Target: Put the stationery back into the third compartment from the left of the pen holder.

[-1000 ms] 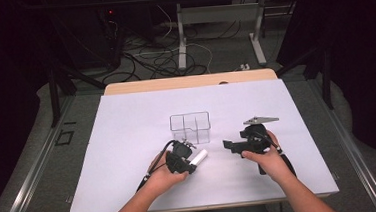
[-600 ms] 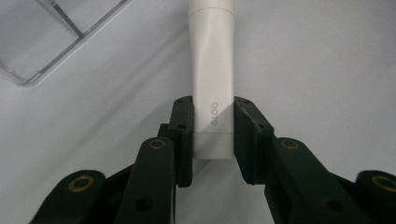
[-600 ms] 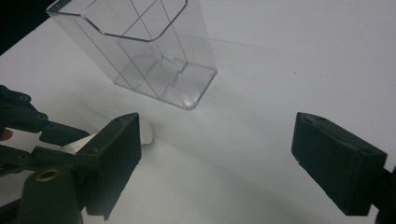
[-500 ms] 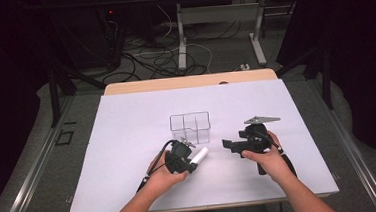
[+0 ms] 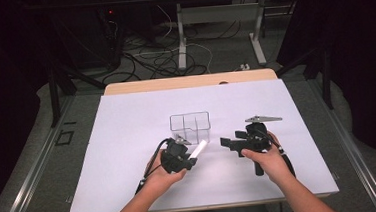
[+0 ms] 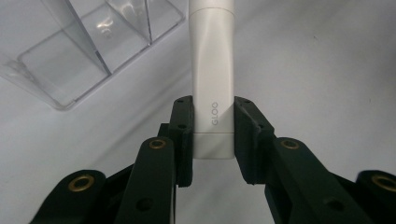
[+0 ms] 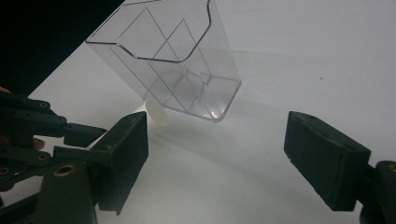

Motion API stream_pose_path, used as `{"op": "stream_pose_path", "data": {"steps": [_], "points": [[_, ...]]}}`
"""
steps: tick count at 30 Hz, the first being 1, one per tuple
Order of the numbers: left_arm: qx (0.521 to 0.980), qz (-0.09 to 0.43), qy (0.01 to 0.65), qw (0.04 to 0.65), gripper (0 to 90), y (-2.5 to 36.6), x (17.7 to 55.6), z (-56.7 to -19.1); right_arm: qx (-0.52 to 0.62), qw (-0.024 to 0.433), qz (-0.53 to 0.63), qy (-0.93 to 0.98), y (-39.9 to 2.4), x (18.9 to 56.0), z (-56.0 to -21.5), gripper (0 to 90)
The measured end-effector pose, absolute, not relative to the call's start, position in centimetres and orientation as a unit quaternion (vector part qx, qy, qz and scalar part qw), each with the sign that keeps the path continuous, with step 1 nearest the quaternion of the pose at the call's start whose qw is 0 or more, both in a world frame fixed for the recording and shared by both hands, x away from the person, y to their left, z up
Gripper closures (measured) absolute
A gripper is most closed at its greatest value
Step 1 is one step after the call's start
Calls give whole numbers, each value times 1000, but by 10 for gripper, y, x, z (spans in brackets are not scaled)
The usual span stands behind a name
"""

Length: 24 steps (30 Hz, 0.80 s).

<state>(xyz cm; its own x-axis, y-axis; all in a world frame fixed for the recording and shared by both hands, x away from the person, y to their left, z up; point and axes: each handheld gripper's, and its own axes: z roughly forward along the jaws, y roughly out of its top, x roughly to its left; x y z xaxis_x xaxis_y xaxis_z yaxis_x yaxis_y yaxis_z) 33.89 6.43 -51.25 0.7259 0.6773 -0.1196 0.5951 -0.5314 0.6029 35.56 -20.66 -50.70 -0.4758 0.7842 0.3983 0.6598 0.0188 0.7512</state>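
Where cables (image 5: pixel 173 62) trail on grey floor, a white-covered table (image 5: pixel 127 120).

My high view sits overhead, looking forward and down on the whole counter (image 5: pixel 128 140). Both gripper cams ride low and close, each looking along its jaws, sharing the clear organizer (image 7: pixel 187 60).

The far end of the white glue stick (image 6: pixel 213 79) is cut off by the top edge of the left gripper view. In the right gripper view, most of it is hidden behind the clear divided holder (image 7: pixel 187 56), whose top is cropped.
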Motion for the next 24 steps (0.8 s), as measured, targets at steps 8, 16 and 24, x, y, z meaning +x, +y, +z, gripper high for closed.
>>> {"op": "stream_pose_path", "data": {"steps": [8, 16, 24], "points": [[853, 79, 373, 357, 714, 68, 334, -505, 534, -34, 490, 688, -203, 358, -509, 215], [829, 99, 387, 391, 714, 75, 334, -498, 530, -45, 491, 690, -197, 358, -505, 236], [796, 118, 409, 432, 714, 83, 335, -490, 526, -14, 512, 679, -178, 355, -497, 232]]}}
